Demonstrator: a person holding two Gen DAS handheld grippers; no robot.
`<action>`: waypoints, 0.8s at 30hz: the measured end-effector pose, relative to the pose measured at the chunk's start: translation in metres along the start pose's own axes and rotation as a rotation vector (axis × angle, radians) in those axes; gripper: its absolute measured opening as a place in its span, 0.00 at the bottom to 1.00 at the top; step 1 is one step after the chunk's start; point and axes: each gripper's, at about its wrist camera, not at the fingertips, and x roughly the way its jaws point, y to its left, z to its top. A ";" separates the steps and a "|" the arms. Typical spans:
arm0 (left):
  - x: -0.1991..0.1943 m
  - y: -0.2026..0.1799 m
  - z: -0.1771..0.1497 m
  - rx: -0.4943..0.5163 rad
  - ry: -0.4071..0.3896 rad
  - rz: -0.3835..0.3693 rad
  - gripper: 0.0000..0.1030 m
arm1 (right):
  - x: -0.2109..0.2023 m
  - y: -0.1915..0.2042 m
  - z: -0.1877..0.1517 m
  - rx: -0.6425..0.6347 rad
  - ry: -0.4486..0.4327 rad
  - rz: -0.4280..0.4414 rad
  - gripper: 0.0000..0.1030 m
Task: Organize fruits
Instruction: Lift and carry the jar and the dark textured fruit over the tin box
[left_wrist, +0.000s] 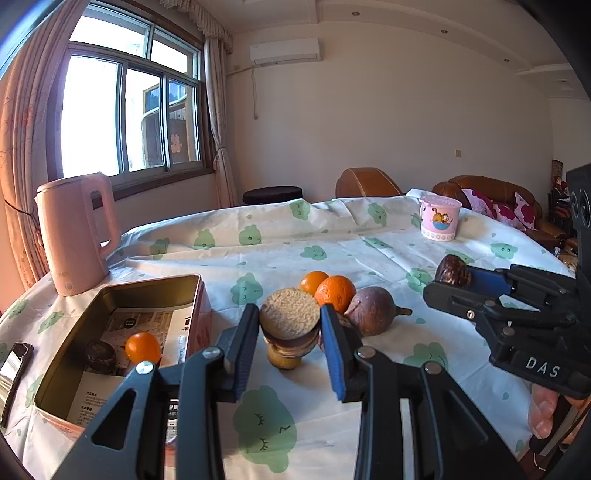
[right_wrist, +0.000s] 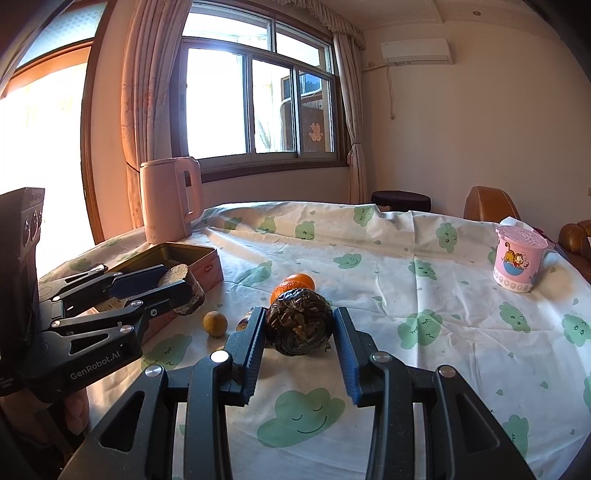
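Left wrist: two oranges (left_wrist: 327, 290) beside one tin (left_wrist: 147, 291).

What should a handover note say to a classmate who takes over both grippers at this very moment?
Left gripper: shut on a tan-topped round piece, held above the cloth.
Right gripper: shut on a dark ball, also lifted.
Done: the tin box already holds a small orange fruit and a dark round piece.
Left on the tablecloth: two oranges, a purple-brown fruit and a small tan ball.
Next, probably: put both held pieces in the box, then fetch the rest.
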 end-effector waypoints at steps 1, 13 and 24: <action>-0.001 0.000 0.000 -0.001 -0.003 0.002 0.35 | 0.000 0.000 0.000 0.000 -0.003 -0.001 0.38; -0.005 0.001 -0.001 -0.003 -0.030 0.012 0.35 | -0.006 0.001 -0.001 -0.004 -0.036 -0.007 0.38; -0.009 0.002 -0.001 -0.006 -0.054 0.019 0.35 | -0.010 0.003 -0.001 -0.020 -0.063 -0.015 0.38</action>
